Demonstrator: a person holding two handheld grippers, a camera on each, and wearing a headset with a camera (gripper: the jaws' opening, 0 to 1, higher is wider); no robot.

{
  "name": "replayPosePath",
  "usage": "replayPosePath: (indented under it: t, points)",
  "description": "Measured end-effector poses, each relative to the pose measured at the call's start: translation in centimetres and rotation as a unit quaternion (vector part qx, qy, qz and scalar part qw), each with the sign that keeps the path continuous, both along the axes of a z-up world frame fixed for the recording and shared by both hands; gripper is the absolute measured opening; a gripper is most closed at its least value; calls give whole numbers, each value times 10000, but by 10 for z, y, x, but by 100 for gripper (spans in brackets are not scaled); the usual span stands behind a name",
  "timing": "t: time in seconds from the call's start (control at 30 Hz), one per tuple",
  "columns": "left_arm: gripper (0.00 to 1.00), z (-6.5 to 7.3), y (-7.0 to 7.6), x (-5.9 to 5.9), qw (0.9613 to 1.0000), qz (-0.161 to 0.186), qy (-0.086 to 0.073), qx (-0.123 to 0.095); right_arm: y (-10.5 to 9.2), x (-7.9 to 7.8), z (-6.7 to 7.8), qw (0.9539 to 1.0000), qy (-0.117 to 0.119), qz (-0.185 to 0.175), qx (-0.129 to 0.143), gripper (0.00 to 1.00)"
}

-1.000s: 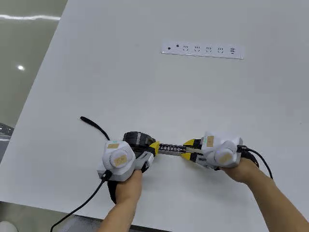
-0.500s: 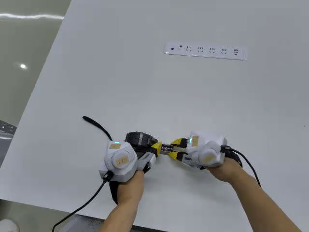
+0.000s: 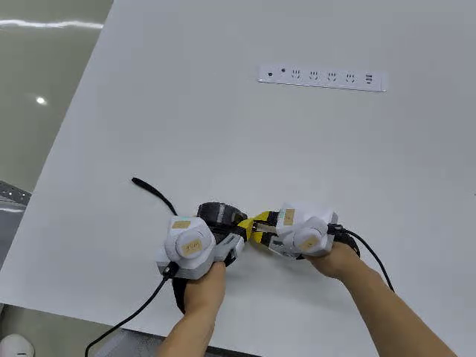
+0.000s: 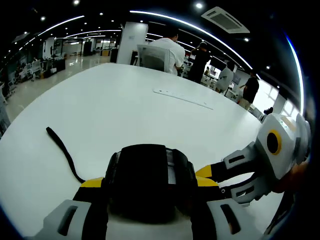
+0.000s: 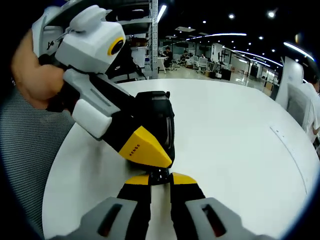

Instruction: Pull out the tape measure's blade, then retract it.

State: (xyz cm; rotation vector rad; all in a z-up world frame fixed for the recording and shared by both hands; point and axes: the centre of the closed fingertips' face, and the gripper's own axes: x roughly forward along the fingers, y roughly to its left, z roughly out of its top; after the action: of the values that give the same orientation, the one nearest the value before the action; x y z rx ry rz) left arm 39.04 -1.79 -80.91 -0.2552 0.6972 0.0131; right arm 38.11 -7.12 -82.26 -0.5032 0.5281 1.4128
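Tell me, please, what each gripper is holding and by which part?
The left gripper clamps the tape measure's case by its sides; the right gripper pinches the blade's end.

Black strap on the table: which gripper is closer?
Left. The left gripper, clamping the tape measure, sits beside the strap; the right gripper is on the tape measure's far side.

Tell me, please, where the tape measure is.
In the head view, the tape measure sits near the table's front edge, held by the left gripper, right gripper alongside.
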Motion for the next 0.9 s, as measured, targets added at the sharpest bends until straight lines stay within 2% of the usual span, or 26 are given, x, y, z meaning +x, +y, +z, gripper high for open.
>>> replayPosePath:
  t: [0.33,0.9]
  points:
    - [65,1,-1,0,10000,18,-3,-5,2,0,0,10000,12,-29,65,13]
    - [67,2,-3,0,10000,-1,38,26,0,3,1,9999,-102,-65,-11,17]
